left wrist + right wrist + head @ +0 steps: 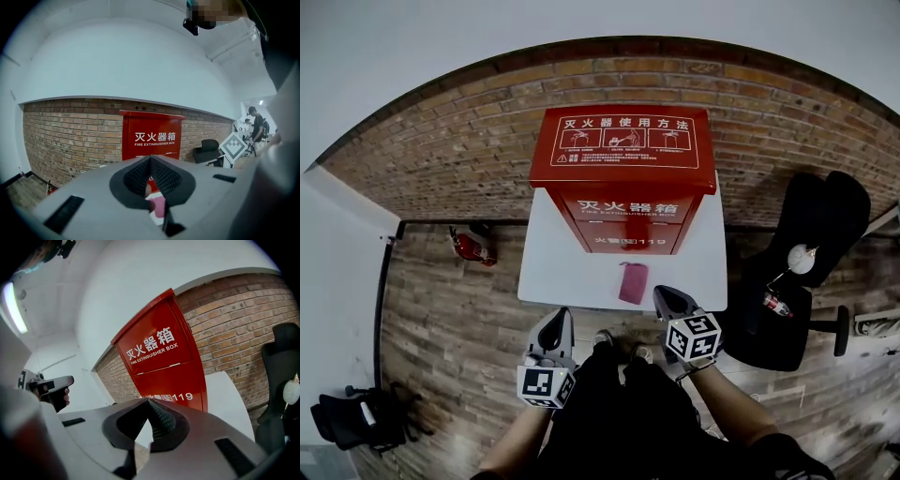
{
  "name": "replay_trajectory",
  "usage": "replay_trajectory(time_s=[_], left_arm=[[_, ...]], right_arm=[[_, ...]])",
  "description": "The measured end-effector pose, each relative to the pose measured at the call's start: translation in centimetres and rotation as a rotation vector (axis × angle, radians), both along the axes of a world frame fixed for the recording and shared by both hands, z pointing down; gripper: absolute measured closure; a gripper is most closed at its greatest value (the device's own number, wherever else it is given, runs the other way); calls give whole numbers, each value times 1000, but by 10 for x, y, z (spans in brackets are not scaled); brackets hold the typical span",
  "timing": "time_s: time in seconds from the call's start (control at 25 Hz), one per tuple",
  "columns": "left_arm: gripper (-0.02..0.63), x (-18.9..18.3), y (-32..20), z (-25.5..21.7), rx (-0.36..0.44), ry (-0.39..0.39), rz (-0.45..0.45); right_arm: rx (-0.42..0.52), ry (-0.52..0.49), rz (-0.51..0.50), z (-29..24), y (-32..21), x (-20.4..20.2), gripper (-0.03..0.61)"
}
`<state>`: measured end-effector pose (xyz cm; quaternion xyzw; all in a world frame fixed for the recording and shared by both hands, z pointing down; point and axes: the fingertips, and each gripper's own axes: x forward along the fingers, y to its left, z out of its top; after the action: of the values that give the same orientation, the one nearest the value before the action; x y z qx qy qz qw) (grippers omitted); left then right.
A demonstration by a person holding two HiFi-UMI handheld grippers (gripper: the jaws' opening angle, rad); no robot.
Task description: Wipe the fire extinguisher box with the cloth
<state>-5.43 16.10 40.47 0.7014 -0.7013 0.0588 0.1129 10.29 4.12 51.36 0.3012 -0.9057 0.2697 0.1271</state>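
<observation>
The box point(622, 178) is red sheet metal, squarish, with a flat lid that overhangs its front. White characters and three small instruction panels are printed on the lid, and more white lettering runs across the front. It stands at the back of a white table point(553, 272) with a smooth top and rounded corners, set against a wall of rough red-brown brick point(441, 159). The floor point(450, 328) is weathered wooden planks.

The cloth point(633, 282) is a small, soft pink-maroon rectangle. It lies flat on the table in front of the box, near the front edge, and nothing is touching it.

Both grippers are held low at the near side of the table, pointing toward the box. Each has a grey plastic body, dark ribbed pads and a cube with black-and-white markers. The left gripper point(561, 315) is off the table's front edge and clear of the cloth. Its pads are closed tip to tip, with nothing between them. The right gripper point(666, 296) is near the cloth, just to its right. Its pads also meet at the tips and hold nothing.

To the right is a black padded chair point(825, 225). A small red extinguisher point(469, 247) lies on the floor to the left, and a black bag point(356, 417) is slumped in the near-left corner.
</observation>
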Motion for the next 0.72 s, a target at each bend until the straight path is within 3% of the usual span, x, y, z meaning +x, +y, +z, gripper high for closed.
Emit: replay_trajectory(time_s=[0.44,0.72], left_arm=[[592,-24,-68,27,-29,28,107],[592,-52,-87,55,-98,47,140]], right_arm=[[-164,117,97,79,-31,-22,558],[-301,199,174,154,-42,-35,554]])
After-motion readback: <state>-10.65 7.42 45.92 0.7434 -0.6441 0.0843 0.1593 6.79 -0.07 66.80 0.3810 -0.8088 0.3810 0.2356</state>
